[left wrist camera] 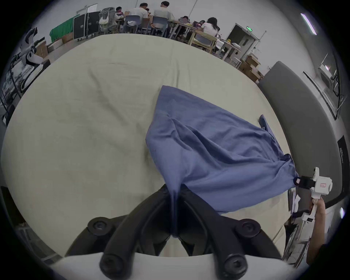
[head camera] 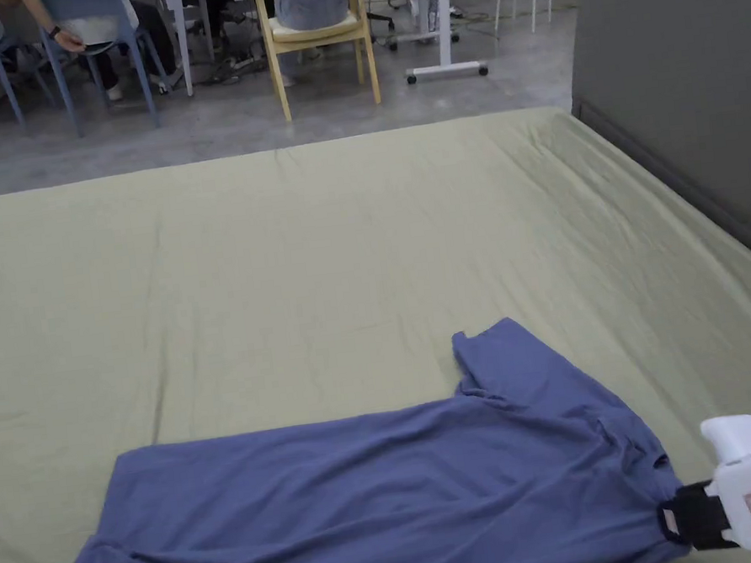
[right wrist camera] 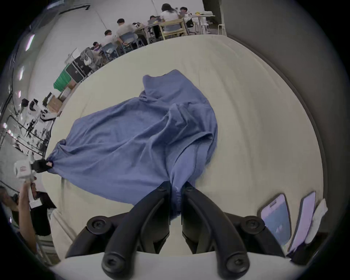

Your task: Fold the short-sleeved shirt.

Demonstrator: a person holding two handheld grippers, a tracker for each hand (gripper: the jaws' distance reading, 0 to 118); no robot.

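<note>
A wide bed [head camera: 360,237] covered in a pale green sheet serves as the work surface; a grey padded wall [head camera: 682,91] borders its right side. On the near part of the bed lies the blue shirt [head camera: 373,498], spread sideways, one short sleeve [head camera: 501,357] pointing toward the far edge of the bed. At the shirt's right end, the right gripper [right wrist camera: 175,191] has its jaws closed on a bunched fold of cloth near the collar, the fabric pinched between both jaws. At the shirt's left end, the left gripper [left wrist camera: 173,191] likewise clamps a gathered corner of the hem between both jaws. Beyond the bed's far edge stands a wooden chair [head camera: 318,30]. Two phones [right wrist camera: 276,217] rest at the bed's near right corner.
</note>
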